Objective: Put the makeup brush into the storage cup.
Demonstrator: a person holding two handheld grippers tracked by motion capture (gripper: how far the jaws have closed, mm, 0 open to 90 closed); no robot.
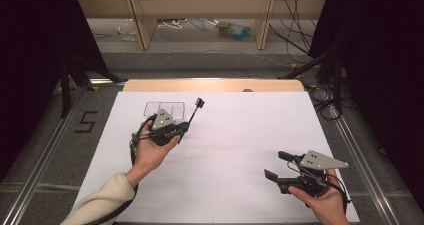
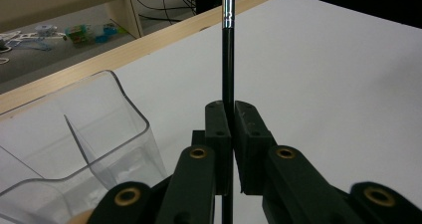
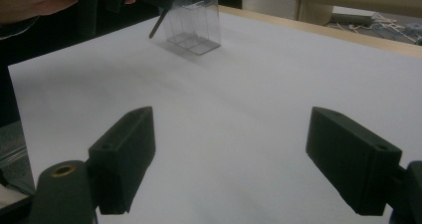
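A white sheet (image 1: 240,150) covers nearly the whole tabletop, leaving a strip of bare wood at the far edge, and it gives a plain, uncluttered surface to work on. Toward its far left stands a clear plastic organiser (image 1: 165,108) split into compartments by thin walls; in the left gripper view its open rim sits just below and to the side of the jaws, so it looks like the likely destination for what that hand carries. The left gripper (image 1: 187,123) is clamped tight on a slim black brush (image 2: 228,59) with a silver ferrule — the stem runs straight up between the pads, gripped low on the handle, probably so the long end stays free to be steered into a compartment. In the high view the brush slants up and away from the hand, its tip beside the organiser's right corner and above the sheet. The right gripper (image 1: 278,165) waits well apart at the near right, jaws spread wide with nothing between them — seemingly kept out of the way until needed.
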